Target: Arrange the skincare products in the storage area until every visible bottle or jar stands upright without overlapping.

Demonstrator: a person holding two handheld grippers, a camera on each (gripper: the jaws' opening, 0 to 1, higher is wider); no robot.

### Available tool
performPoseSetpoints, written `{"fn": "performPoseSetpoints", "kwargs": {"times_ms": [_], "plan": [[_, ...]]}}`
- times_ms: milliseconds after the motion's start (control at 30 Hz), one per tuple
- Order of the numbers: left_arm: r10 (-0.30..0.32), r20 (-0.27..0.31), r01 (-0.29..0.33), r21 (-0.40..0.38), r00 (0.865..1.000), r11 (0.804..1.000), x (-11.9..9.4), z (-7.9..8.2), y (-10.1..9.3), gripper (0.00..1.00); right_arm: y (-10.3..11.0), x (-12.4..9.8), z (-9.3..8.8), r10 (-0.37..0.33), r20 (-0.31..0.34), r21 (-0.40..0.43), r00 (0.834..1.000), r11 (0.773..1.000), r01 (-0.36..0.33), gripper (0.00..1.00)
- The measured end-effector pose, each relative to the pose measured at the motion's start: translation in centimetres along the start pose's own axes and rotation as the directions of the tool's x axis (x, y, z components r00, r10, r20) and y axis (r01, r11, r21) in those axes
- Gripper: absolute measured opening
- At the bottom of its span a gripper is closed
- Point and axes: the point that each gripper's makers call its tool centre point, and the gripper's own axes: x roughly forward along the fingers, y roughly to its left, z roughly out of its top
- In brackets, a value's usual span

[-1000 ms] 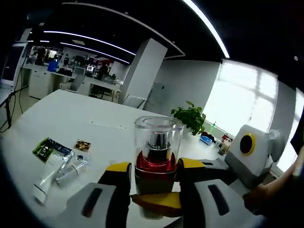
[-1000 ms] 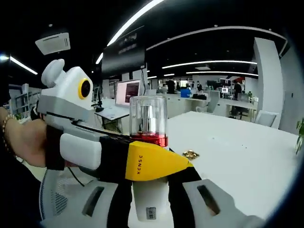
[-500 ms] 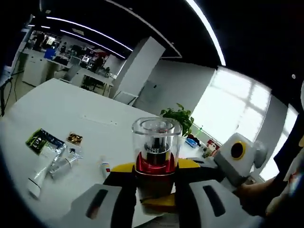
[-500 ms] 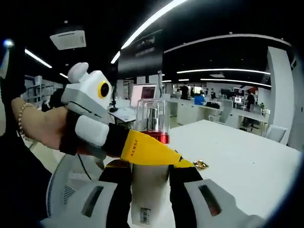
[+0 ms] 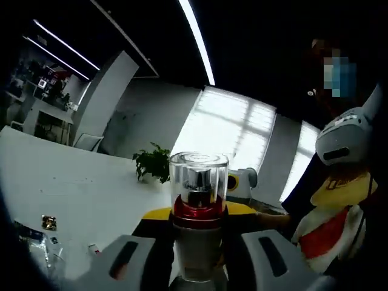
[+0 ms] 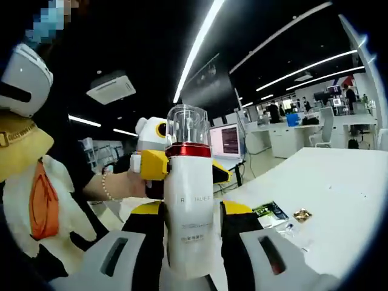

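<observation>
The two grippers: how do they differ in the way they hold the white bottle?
The left gripper clamps high, at the red collar under the clear cap; the right gripper clamps lower, on the white body. The left gripper reaches the bottle from the side opposite the right gripper. Shared: both are shut on the one bottle.

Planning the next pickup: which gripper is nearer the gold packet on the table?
Cannot tell. Both grippers, left and right, clamp the pump bottle, raised above the white table where the gold packet lies.
</observation>
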Motion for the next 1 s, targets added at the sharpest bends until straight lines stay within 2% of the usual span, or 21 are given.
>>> {"fn": "performPoseSetpoints", "kwargs": {"times_ms": [33, 100, 167, 267, 367, 500, 567, 600, 700, 800, 900, 1000], "plan": [[-0.027, -0.020, 0.027, 0.024, 0.999, 0.999, 0.1, 0.2, -0.4, 0.27, 0.3, 0.0, 0.3, 0.020, -0.003, -0.009, 1.000, 1.000, -0.020, 0.31], [-0.046, -0.039, 0.047, 0.030, 0.998, 0.998, 0.3, 0.4, -0.6, 0.27, 0.7, 0.0, 0.7, 0.041, -0.015, -0.055, 0.999, 0.998, -0.041, 0.31], [-0.066, -0.080, 0.071, 0.052, 0.995, 0.996, 0.6, 0.3, -0.9, 0.27, 0.7, 0.0, 0.7, 0.043, -0.032, -0.065, 0.999, 0.997, -0.045, 0.31], [-0.089, -0.105, 0.096, 0.062, 0.990, 0.993, 0.9, -0.1, -1.4, 0.27, 1.2, -0.2, 0.8, 0.070, -0.036, -0.080, 0.997, 0.994, -0.073, 0.31], [-0.117, -0.103, 0.121, 0.037, 0.988, 0.992, 0.9, -0.3, -2.0, 0.27, 1.9, -0.5, 0.8, 0.100, -0.015, -0.061, 0.995, 0.993, -0.101, 0.30], [-0.118, -0.073, 0.121, 0.038, 0.990, 0.992, 1.0, 0.1, -2.0, 0.27, 1.6, -0.5, 1.3, 0.049, 0.048, -0.065, 0.998, 0.997, -0.045, 0.29], [-0.113, -0.087, 0.117, 0.044, 0.990, 0.992, 1.3, 0.0, -1.9, 0.27, 1.5, -0.4, 1.1, 0.027, 0.021, -0.043, 0.999, 0.999, -0.026, 0.29], [-0.112, -0.088, 0.117, 0.050, 0.990, 0.992, 1.3, 0.0, -1.9, 0.27, 1.4, -0.4, 1.1, 0.014, 0.016, -0.061, 1.000, 0.998, -0.013, 0.29], [-0.091, -0.075, 0.096, 0.071, 0.993, 0.993, 1.5, 0.3, -1.6, 0.28, 0.8, -0.4, 1.6, -0.046, 0.029, -0.098, 0.999, 0.994, 0.049, 0.28], [-0.049, -0.037, 0.051, 0.066, 0.998, 0.997, 1.8, 1.0, -1.0, 0.28, 0.0, -0.5, 2.0, -0.087, 0.055, -0.067, 0.995, 0.994, 0.090, 0.28], [0.024, 0.030, -0.026, 0.076, 0.999, 0.997, 2.1, 2.0, 0.2, 0.29, -1.1, -0.3, 2.5, -0.135, 0.069, -0.054, 0.988, 0.989, 0.139, 0.28], [0.100, 0.084, -0.103, 0.035, 0.991, 0.994, 2.0, 2.5, 1.7, 0.31, -2.4, 0.0, 2.7, -0.198, 0.069, -0.036, 0.978, 0.979, 0.201, 0.28]]}}
